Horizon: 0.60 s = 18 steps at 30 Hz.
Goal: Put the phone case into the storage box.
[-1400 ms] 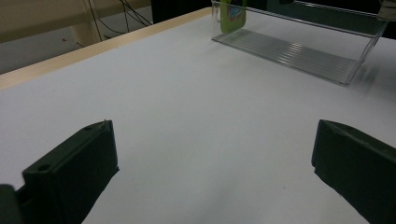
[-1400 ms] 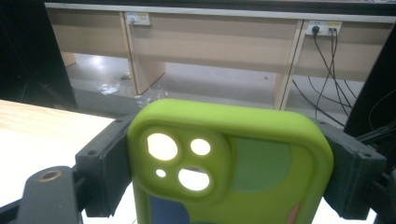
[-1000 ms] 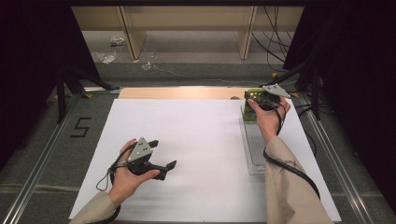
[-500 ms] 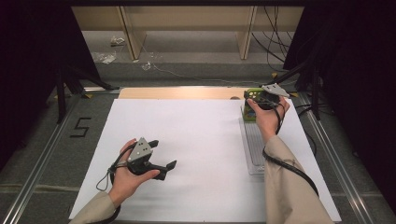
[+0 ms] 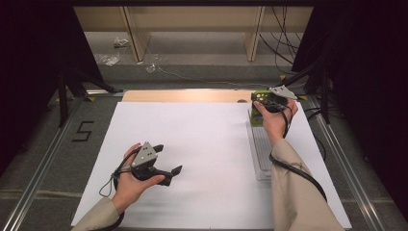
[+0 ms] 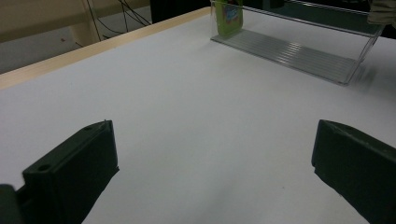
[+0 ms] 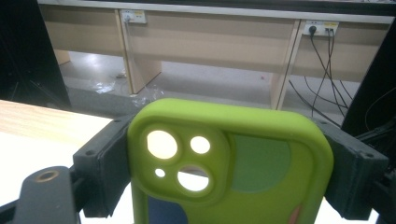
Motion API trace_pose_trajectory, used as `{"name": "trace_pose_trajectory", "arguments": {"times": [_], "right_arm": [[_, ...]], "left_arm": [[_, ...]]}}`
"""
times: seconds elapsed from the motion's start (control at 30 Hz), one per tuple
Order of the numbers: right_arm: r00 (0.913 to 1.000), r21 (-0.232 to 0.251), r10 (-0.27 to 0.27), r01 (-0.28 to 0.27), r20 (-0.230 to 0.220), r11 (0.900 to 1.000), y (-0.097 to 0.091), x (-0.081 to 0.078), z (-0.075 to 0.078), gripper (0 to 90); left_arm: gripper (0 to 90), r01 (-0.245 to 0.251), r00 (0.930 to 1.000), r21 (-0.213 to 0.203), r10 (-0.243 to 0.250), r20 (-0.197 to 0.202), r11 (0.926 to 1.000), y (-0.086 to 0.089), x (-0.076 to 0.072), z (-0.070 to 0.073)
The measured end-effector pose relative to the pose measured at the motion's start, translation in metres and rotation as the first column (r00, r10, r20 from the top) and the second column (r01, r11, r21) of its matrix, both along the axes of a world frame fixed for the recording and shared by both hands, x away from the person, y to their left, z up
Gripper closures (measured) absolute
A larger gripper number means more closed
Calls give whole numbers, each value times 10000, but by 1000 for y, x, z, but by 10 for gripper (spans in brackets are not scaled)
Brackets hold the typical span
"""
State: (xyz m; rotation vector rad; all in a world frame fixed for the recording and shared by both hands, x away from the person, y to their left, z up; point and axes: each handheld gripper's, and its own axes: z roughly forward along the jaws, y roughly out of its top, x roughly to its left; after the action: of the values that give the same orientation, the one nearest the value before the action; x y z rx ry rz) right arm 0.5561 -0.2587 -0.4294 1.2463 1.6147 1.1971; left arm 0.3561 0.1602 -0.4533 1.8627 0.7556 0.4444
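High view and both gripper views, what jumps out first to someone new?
The lime-green phone case, clamped between the jaws of the right hand-held gripper at the far end of a clear tray. Next, the left hand-held gripper, jaws wide open over the bare white sheet.

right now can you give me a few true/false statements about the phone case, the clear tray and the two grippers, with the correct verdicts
1. The right gripper has its fingers on the two sides of a green phone case. True.
2. The left gripper holds the phone case. False: its fingers are open, with only the white table surface between them.
3. The clear tray lies on the right part of the table. True.
4. The phone case lies flat in the middle of the table. False: it stands upright at the far end of the tray.
5. The phone case has cut-out holes for camera lenses. True.
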Motion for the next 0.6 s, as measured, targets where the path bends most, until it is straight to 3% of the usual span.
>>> {"name": "trace_pose_trajectory", "arguments": {"times": [0.6], "right_arm": [[9999, -80, -68, 68, -100, 9999, 1, 2, -2, 137]], "left_arm": [[0, -2, 10000, -24, 2, -3, 10000, 0, 0, 0]]}}
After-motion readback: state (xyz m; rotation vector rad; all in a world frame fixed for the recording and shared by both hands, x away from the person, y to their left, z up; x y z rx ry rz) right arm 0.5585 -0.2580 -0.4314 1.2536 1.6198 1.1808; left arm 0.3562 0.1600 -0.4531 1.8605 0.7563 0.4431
